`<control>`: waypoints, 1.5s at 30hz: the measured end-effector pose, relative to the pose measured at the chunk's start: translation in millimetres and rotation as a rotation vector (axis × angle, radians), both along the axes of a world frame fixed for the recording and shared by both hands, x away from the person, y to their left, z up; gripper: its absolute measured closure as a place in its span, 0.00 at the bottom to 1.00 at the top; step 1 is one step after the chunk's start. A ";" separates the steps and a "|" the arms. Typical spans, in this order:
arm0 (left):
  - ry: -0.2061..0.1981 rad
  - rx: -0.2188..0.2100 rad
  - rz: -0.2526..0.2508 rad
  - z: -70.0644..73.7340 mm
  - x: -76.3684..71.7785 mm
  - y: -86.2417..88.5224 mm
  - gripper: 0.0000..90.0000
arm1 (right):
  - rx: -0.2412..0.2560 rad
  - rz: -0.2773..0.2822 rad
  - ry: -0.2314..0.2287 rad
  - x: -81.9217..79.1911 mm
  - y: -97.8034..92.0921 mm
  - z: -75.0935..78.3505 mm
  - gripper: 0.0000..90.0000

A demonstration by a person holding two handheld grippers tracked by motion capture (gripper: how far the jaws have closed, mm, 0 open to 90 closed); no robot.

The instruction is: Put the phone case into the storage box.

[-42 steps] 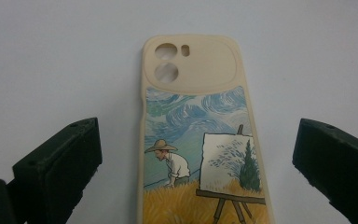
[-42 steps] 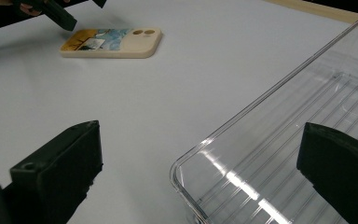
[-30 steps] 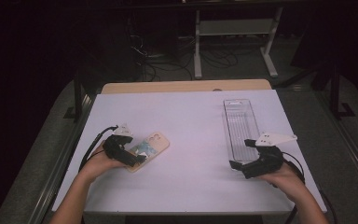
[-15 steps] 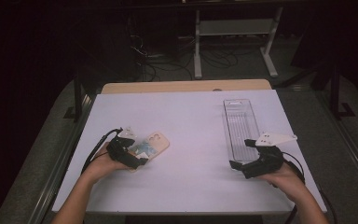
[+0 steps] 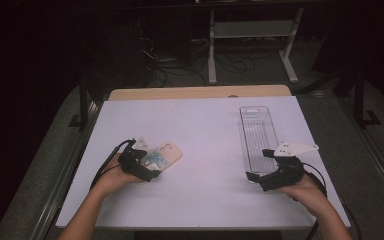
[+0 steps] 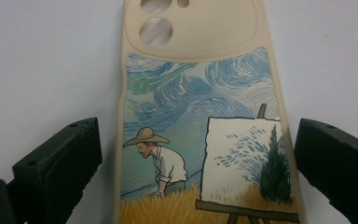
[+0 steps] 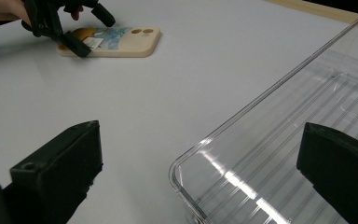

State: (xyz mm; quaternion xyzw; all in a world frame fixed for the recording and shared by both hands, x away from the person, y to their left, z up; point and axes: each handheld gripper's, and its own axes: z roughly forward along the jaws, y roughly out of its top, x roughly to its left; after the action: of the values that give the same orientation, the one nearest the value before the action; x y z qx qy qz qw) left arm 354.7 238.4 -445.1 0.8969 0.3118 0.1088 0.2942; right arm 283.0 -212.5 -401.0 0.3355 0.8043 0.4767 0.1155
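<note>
nearest the person, at the table's front right, the right hand holds the right gripper low over the white table, a grey three-cornered plate on top of it. its jaws stand wide apart with nothing between them; in the right gripper view they frame the near end of a clear plastic tray, one jaw over the bare table and the other over the tray's ribbed floor. the near corner of the tray lies between the two jaws, and whether either jaw touches it cannot be told.

at the front left, the left hand brings the left gripper down at the near end of a beige phone case lying flat on the table. in the left gripper view the jaws are spread wide, one at each long side of the phone case, each with a gap to its edge. the case's back shows a painted man in a straw hat by an easel under a swirling blue sky, with camera cut-outs at its far end.

farther back, the tray runs away along the table's right side, well apart from the case. beyond the white top a strip of wooden edge shows, then a dark floor with cables and a metal stand.
</note>
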 end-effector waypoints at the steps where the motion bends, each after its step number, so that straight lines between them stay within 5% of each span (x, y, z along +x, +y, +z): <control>1: -0.001 0.001 0.000 -0.1 0.1 -0.5 0.01 | 0.000 0.000 0.001 -0.1 0.1 0.0 0.00; 29: 0.000 -0.048 -0.009 -2.9 2.2 2.0 0.07 | -0.001 0.000 -0.001 0.0 0.2 -0.2 0.00; 45: -0.005 -0.040 -0.011 -1.5 2.2 3.5 0.11 | -0.002 0.000 -0.002 0.1 0.3 -0.3 0.00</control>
State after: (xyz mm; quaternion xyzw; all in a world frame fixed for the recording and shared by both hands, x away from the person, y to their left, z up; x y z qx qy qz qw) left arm 356.9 241.9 -446.6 0.8923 0.3084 0.1030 0.3133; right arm 283.0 -212.2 -401.3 0.3349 0.8046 0.4763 0.1165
